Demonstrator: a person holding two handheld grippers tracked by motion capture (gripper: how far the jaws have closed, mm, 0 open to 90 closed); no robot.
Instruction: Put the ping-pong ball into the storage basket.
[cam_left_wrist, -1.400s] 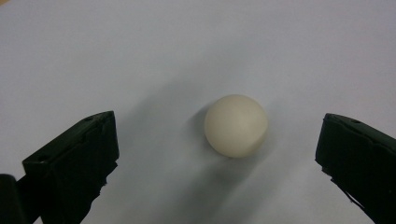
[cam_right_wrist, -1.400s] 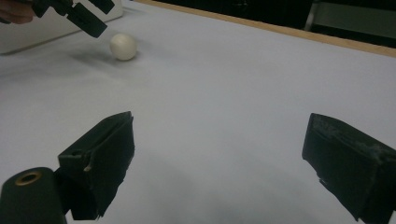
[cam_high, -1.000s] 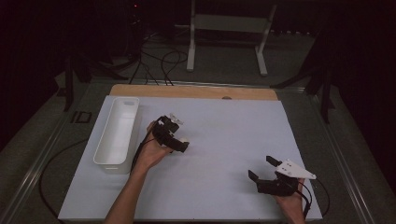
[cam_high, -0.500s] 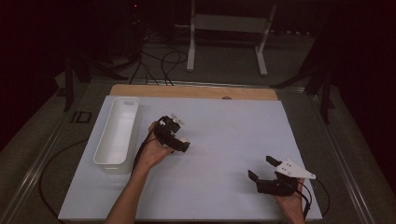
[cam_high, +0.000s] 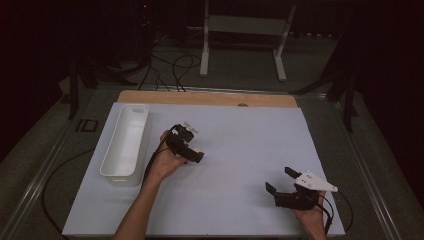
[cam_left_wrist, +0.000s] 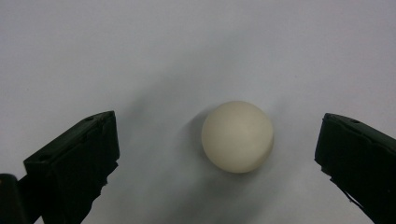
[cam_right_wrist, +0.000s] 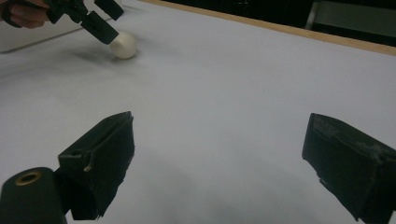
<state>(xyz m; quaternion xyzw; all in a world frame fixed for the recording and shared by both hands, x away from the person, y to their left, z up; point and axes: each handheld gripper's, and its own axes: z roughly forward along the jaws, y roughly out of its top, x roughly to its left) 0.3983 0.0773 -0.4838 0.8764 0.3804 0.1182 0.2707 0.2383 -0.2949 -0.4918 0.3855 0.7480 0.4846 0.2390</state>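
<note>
Your left gripper (cam_left_wrist: 217, 154) stands spread around the ball (cam_left_wrist: 237, 136) on the white mat (cam_high: 240, 150), untouched, your right gripper (cam_high: 280, 181) spread and empty; an off-centre squeeze risks squirting the ball away.

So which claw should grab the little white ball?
The left claw, probably. Its jaws are open with the ball sitting right between them. The right claw is open too, but far off near the table's other corner.

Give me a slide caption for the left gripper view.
Open left gripper straddling a cream ball on the white table.
</note>
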